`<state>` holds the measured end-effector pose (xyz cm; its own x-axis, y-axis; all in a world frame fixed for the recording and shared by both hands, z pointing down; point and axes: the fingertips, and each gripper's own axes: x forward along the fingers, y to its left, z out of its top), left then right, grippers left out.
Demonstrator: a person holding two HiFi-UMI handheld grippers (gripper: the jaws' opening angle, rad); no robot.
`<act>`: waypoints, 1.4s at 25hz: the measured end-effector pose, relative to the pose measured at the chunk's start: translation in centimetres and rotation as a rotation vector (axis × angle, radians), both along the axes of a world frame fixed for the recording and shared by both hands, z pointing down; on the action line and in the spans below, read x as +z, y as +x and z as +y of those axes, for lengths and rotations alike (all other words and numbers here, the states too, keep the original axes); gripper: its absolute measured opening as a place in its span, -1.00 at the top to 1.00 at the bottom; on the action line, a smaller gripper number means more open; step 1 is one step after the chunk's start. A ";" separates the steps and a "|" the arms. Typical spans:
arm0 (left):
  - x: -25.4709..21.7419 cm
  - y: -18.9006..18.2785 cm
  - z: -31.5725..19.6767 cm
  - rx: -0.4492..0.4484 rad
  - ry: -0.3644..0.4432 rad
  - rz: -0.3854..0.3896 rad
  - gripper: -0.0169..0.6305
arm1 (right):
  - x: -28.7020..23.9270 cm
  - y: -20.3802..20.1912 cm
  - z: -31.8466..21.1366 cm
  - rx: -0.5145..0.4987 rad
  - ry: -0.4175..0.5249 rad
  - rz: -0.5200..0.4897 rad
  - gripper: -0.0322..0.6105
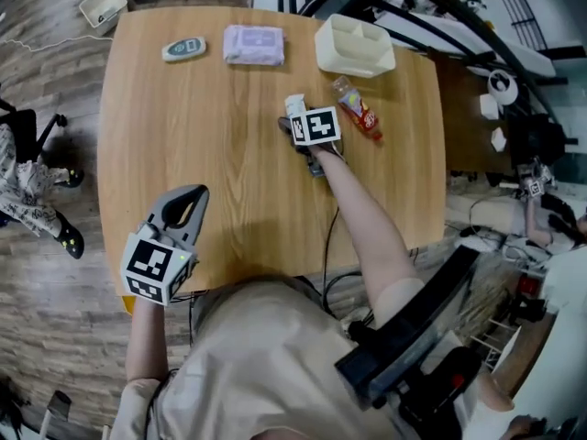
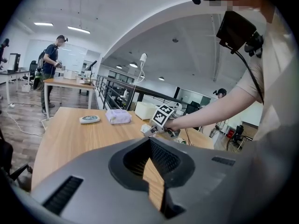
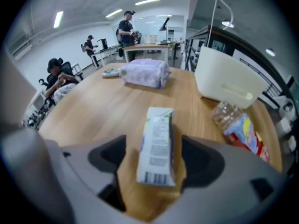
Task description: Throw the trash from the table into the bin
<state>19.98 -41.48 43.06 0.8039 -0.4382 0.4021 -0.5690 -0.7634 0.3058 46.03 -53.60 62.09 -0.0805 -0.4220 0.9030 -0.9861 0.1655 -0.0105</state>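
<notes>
Head view looks steeply down on a rounded wooden table (image 1: 229, 163) with the person's two arms reaching over its near edge. At the far end of the outstretched right arm, the right gripper (image 1: 293, 119) points down at a small white drink carton (image 1: 294, 105) near the middle of the table. In the right gripper view the carton (image 3: 156, 146) appears to lie on its side on the wood, barcode end nearest the camera. It sits between the two jaws of the right gripper (image 3: 155, 161), which are spread wide. Bare wood shows between the carton and the left jaw and a thin gap remains at the other, so neither pad presses on it. Just to the right of the carton lies a crushed clear plastic bottle (image 1: 356, 108) with a red label, also seen in the right gripper view (image 3: 239, 125). Beyond the bottle stands a white plastic tub (image 1: 355, 46), its wall close behind the bottle (image 3: 229, 85). A pale purple tissue packet (image 1: 254, 44) and a small oval device (image 1: 183, 49) rest along the far edge, well apart from the carton. The left gripper (image 1: 186, 200) hangs over the near left part of the table. Its own view shows the left gripper (image 2: 152, 162) with jaws brought together at the tips and nothing between them, only tabletop visible through the loop they form. A white basket (image 1: 103, 5) stands on the floor past the table's far left corner.
</notes>
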 end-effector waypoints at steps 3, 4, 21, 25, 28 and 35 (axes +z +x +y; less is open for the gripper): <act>0.0 -0.2 0.2 -0.010 -0.011 -0.006 0.89 | 1.2 -0.4 -0.1 0.011 -0.030 -0.009 -0.22; 0.0 -0.1 0.3 -0.010 -0.011 -0.005 0.89 | 1.5 -0.3 0.0 0.018 -0.041 -0.009 -0.22; -0.9 1.5 1.1 0.027 0.008 -0.013 0.89 | -0.1 -1.1 1.5 0.059 -0.005 -0.133 0.12; -1.1 1.9 1.1 0.025 0.023 -0.013 0.89 | -0.9 -0.3 1.9 0.052 0.019 -0.139 0.12; -0.9 2.2 1.4 0.031 0.022 -0.020 0.89 | -1.3 0.1 2.5 0.085 0.025 -0.203 0.12; -1.6 3.2 2.0 0.060 0.058 -0.020 0.89 | -3.9 -0.1 3.4 0.122 0.080 -0.327 0.12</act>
<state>23.14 -39.46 41.44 0.8215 -0.4120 0.3942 -0.5271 -0.8124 0.2493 45.91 -50.23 58.14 -0.3049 -0.5146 0.8014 -0.9452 0.0603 -0.3209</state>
